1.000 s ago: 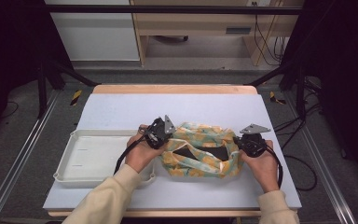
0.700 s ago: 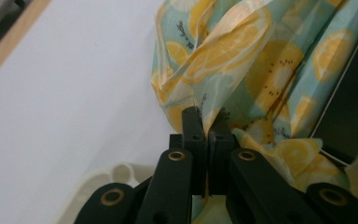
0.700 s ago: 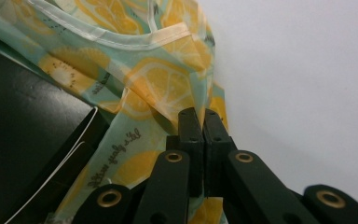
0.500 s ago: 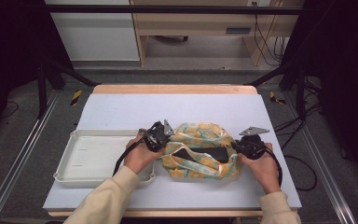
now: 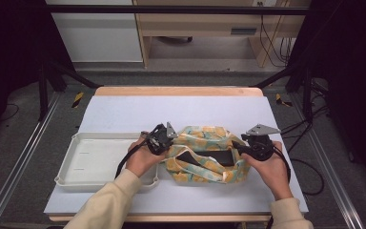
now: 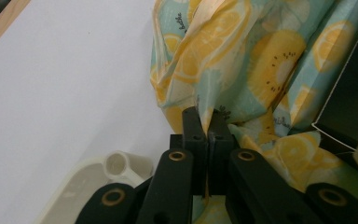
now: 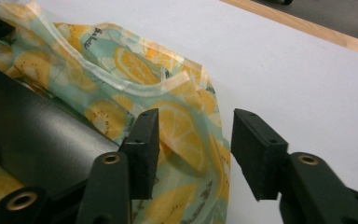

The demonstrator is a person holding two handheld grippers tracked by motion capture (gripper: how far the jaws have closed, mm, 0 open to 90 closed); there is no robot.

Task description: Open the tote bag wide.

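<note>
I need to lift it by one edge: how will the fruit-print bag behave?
The fruit-print bag will probably sag: its thin film creases and folds where the left gripper pinches it. The black box inside likely shifts the weight and may slide toward the low side. The glossy film looks slippery, so grip firmly.

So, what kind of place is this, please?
Probably a lab or recording setup, not a home. A white-covered table stands inside a dark metal frame, with cables on the grey floor behind. A person works on a fruit-print bag with a handheld gripper beside a white tray.
</note>
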